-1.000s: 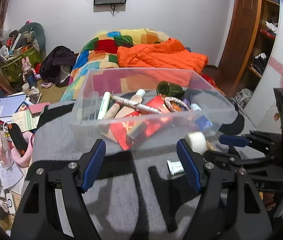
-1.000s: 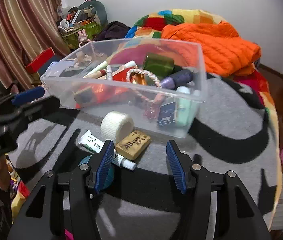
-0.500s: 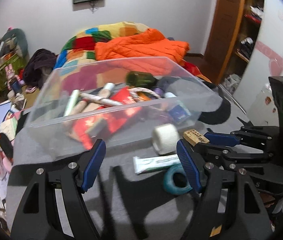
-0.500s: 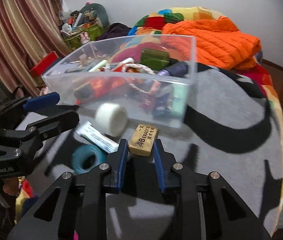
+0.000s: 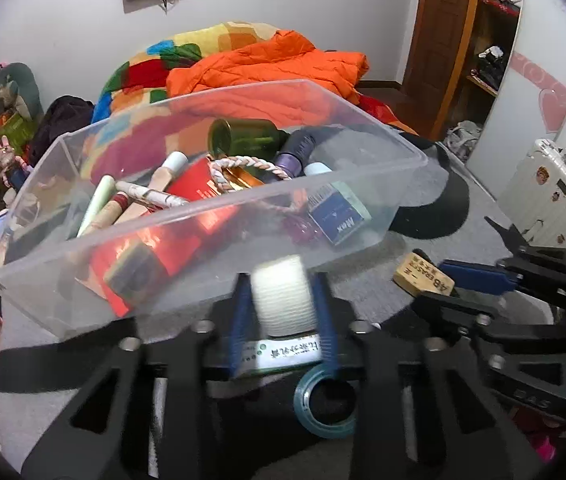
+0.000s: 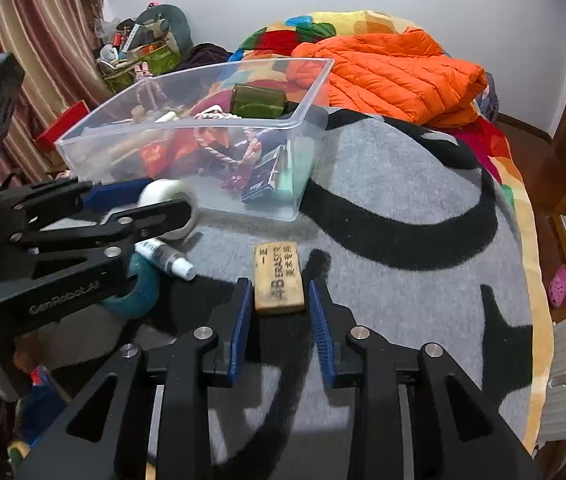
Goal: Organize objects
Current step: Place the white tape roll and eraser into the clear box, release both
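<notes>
A white tape roll (image 5: 281,300) stands on the grey blanket in front of the clear bin (image 5: 63,288). My left gripper (image 5: 281,292) is closing on it, with both blue pads against its sides. From the right wrist view the left gripper (image 6: 163,200) has the roll (image 6: 171,194) between its fingers. A tan eraser (image 6: 279,276) lies with its near end between the pads of my right gripper (image 6: 279,292). Those jaws are opening slightly but still touch it. A white tube (image 5: 283,354) and a teal tape ring (image 5: 325,404) lie under the left gripper.
The bin (image 6: 303,120) holds a green jar, a braided rope, a red packet, tubes and a blue box. An orange jacket (image 6: 395,68) lies behind it on the patchwork quilt. The bed edge (image 6: 531,280) drops off at the right. Clutter and a curtain stand at the left.
My left gripper moved right and down from the bin's front to the white roll, and its jaws narrowed around it. My right gripper narrowed around the eraser.
</notes>
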